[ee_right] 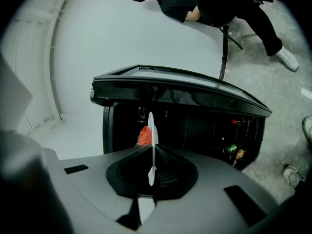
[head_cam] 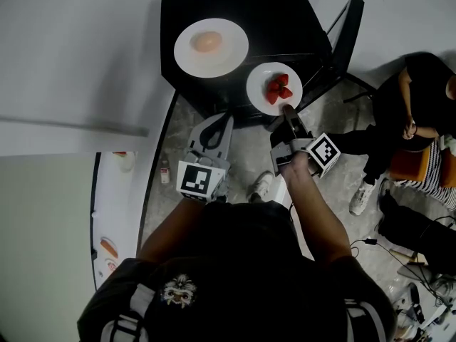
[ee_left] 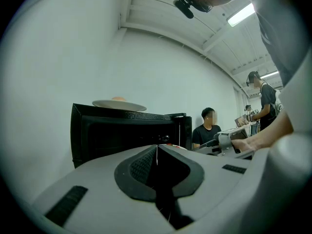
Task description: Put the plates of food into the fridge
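A black fridge [head_cam: 235,6] stands ahead with its door [head_cam: 347,38] swung open to the right. On its top rests a white plate [head_cam: 211,46] with a pale orange piece of food; the left gripper view shows this plate [ee_left: 119,104] edge-on. My right gripper [head_cam: 288,111] is shut on the near rim of a second white plate [head_cam: 265,77] of strawberries [head_cam: 278,87], held level in front of the fridge. In the right gripper view that plate [ee_right: 151,130] stands edge-on between the jaws [ee_right: 152,150], facing the dark fridge opening. My left gripper [head_cam: 217,120] [ee_left: 157,147] is shut and empty, low in front of the fridge.
Cans and a bottle [ee_right: 232,150] sit on a low shelf inside the fridge. A person in black [head_cam: 413,120] sits on a chair to the right, with cables [head_cam: 377,244] on the floor nearby. A white counter [head_cam: 117,212] with small items runs along the left.
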`<state>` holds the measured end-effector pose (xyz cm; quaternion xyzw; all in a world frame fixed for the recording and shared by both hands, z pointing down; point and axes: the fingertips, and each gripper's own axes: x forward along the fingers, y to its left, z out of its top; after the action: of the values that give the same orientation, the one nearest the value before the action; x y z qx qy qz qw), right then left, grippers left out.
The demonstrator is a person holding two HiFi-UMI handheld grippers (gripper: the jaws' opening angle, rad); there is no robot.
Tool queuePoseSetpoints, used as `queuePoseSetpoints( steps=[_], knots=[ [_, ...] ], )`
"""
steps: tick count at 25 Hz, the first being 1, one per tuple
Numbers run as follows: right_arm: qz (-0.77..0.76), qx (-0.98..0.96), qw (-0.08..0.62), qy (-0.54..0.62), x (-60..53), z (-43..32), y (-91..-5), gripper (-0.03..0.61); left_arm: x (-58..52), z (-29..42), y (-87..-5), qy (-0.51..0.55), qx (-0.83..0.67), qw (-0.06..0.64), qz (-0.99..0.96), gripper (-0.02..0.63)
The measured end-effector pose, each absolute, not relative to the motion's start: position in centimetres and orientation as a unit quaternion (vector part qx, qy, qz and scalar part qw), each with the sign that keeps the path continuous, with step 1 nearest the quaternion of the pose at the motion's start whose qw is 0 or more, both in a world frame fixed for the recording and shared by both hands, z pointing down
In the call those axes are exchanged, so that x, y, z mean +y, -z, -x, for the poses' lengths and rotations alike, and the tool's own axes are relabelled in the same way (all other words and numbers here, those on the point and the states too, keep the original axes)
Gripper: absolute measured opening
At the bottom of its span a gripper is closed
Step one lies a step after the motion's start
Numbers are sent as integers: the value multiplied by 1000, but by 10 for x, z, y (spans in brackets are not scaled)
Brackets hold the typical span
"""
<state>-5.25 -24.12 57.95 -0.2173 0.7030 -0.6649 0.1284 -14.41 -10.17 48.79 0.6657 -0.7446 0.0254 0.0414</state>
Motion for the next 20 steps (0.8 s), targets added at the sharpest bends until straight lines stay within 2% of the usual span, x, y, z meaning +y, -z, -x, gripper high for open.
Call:
queuePoseSetpoints(
  steps=[20],
  knots=[
    [249,684,124,675,-301,124,-611,34,-106,149,-492,-17,-757,57,-650,23]
  ],
)
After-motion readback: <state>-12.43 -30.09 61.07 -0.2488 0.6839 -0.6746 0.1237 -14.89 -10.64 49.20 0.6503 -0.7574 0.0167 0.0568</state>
